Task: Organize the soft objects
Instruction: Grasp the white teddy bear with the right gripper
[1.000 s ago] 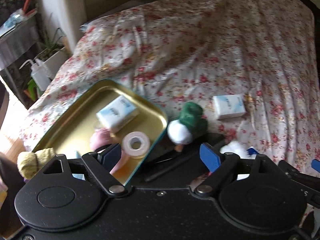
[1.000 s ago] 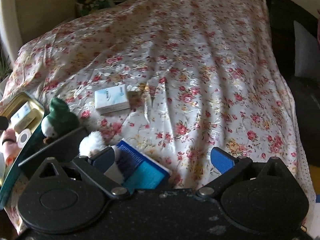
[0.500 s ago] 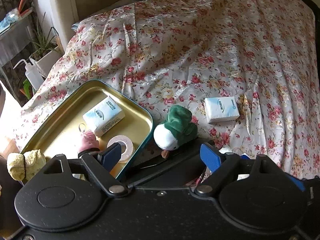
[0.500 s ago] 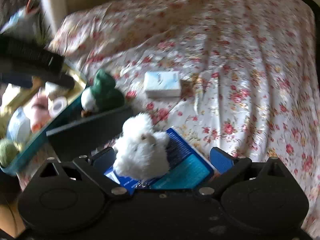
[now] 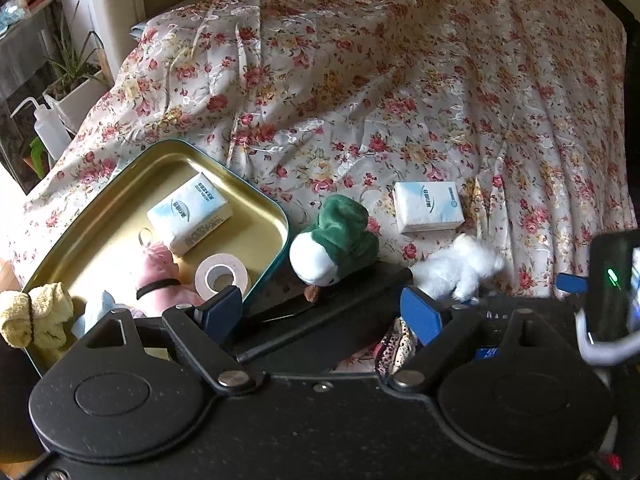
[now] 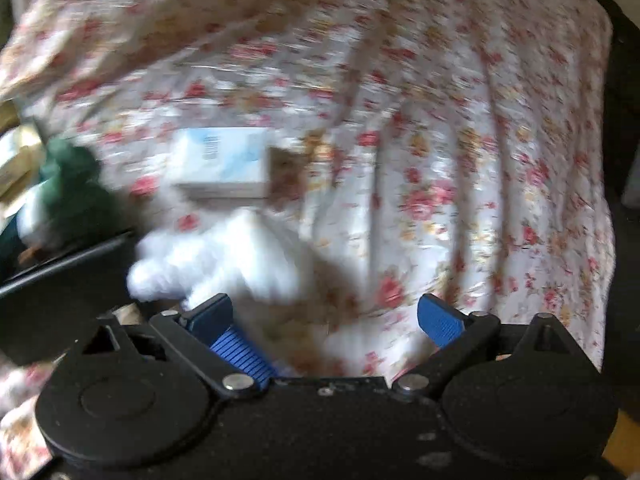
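Note:
A white fluffy toy (image 5: pixel 460 266) lies on the floral bedspread (image 5: pixel 400 80), below a tissue pack (image 5: pixel 428 206). A green-and-white plush (image 5: pixel 334 248) rests against the gold tin tray (image 5: pixel 120 184). The tray holds another tissue pack (image 5: pixel 190 212), a tape roll (image 5: pixel 222 278), a pink plush (image 5: pixel 158 272) and a yellow cloth bundle (image 5: pixel 32 316). My left gripper (image 5: pixel 320 312) hangs open over a black flat board (image 5: pixel 340 324), gripping nothing. My right gripper (image 6: pixel 326 314) hovers just behind the white fluffy toy (image 6: pixel 224 256), its jaws closing. The toy sits by the left finger and the pads do not press on it.
A blue booklet (image 6: pixel 240 352) lies under the right gripper's left finger. Off the bed's left edge stand a squeeze bottle (image 5: pixel 48 128) and a potted plant (image 5: pixel 76 76). The right gripper's black housing (image 5: pixel 612 280) shows at the left view's right edge.
The right gripper has swung down towards the white fluffy toy, which now fills the space before its left finger, and its jaws have narrowed. The left gripper has barely shifted.

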`<control>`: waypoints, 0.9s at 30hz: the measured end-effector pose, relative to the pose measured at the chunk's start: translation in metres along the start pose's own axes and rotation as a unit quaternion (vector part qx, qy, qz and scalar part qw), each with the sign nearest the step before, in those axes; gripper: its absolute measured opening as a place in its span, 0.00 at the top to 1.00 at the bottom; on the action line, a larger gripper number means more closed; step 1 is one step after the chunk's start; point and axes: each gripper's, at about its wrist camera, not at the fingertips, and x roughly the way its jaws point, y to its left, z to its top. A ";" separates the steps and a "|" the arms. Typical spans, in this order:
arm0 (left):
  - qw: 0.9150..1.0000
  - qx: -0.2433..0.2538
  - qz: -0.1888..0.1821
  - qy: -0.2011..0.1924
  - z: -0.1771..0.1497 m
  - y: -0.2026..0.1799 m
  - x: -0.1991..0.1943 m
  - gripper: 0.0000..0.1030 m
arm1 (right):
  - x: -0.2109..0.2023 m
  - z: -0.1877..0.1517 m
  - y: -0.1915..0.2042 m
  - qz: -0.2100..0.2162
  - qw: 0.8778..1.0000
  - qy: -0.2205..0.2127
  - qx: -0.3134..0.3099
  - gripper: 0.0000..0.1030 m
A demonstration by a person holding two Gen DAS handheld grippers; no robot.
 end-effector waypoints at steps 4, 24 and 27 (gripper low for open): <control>1.000 -0.004 -0.001 -0.003 0.001 0.002 -0.001 0.19 | 0.018 0.007 -0.023 0.036 0.996 0.042 0.073 0.15; 1.000 0.000 0.001 -0.011 0.007 0.006 0.001 0.19 | 0.045 0.030 0.013 0.171 0.971 0.064 0.152 0.65; 1.000 0.001 0.001 -0.009 0.007 0.006 0.003 0.19 | 0.042 0.030 0.002 0.169 0.972 0.039 0.159 0.71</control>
